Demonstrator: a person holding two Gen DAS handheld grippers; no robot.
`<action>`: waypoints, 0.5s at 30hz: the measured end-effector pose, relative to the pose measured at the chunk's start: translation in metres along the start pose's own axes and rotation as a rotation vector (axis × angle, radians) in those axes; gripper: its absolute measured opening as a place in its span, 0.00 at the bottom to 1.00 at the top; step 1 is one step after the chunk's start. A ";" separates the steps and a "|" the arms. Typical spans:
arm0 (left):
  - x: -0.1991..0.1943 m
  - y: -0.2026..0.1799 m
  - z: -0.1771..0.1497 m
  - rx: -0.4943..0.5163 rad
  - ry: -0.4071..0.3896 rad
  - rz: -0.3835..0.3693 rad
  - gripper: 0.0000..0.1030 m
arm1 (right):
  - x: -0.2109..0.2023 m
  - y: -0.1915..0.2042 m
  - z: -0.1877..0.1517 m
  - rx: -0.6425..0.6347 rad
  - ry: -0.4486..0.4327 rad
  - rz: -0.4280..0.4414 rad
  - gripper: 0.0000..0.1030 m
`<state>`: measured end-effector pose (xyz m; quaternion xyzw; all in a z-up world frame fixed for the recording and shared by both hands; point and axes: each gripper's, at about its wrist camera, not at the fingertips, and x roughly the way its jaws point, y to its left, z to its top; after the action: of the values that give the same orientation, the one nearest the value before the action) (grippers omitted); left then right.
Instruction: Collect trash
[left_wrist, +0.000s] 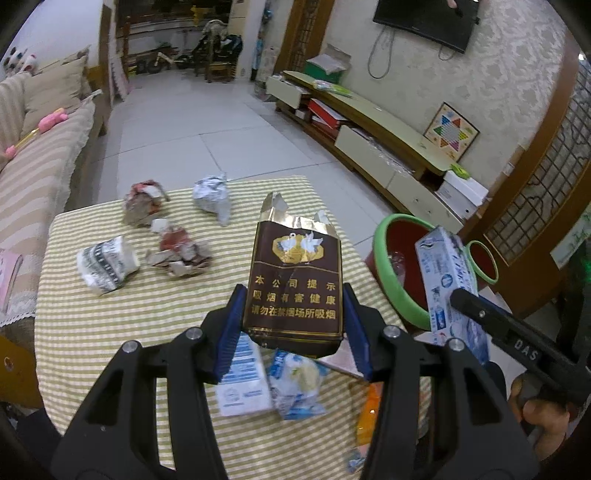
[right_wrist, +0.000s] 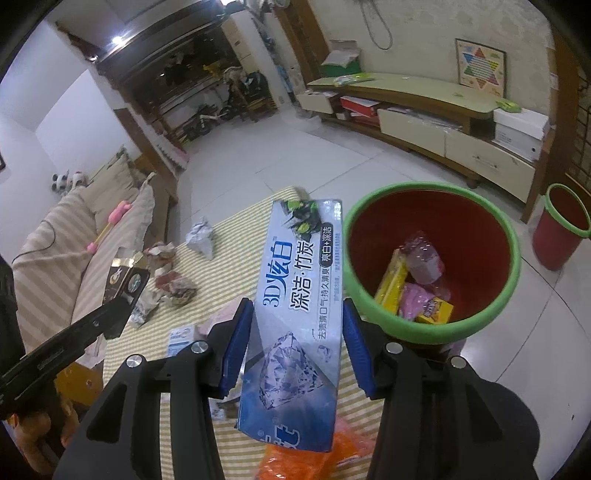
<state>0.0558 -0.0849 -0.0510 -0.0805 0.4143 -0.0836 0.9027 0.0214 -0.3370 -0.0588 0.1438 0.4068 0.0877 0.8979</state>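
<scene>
Held lots: left gripper (left_wrist: 293, 325) clamps brown torn cigarette pack (left_wrist: 295, 284) above striped tablecloth (left_wrist: 110, 325); right gripper (right_wrist: 297, 341) clamps blue toothpaste carton (right_wrist: 295, 306) beside green-rimmed red bin (right_wrist: 432, 328); risk: long carton catching the rim, falling outside.

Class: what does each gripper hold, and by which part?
Left gripper: brown cigarette pack, gripped at its lower sides. Right gripper: toothpaste box, gripped across its lower middle.

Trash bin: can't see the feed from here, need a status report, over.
Left tongs shut on cigarette pack. Right tongs shut on toothpaste box, beside the bin. Bin part full, mouth clear. Crumpled paper left on table.
</scene>
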 end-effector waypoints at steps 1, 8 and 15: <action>0.003 -0.004 0.000 0.005 0.006 -0.006 0.47 | -0.002 -0.006 0.003 0.007 -0.007 -0.004 0.46; 0.022 -0.032 0.003 0.038 0.036 -0.045 0.47 | -0.020 -0.045 0.014 0.049 -0.055 -0.073 0.45; 0.056 -0.080 0.017 0.117 0.066 -0.115 0.47 | -0.017 -0.086 0.026 0.110 -0.071 -0.099 0.45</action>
<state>0.0979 -0.1734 -0.0643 -0.0486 0.4330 -0.1622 0.8853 0.0333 -0.4277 -0.0585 0.1754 0.3857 0.0154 0.9057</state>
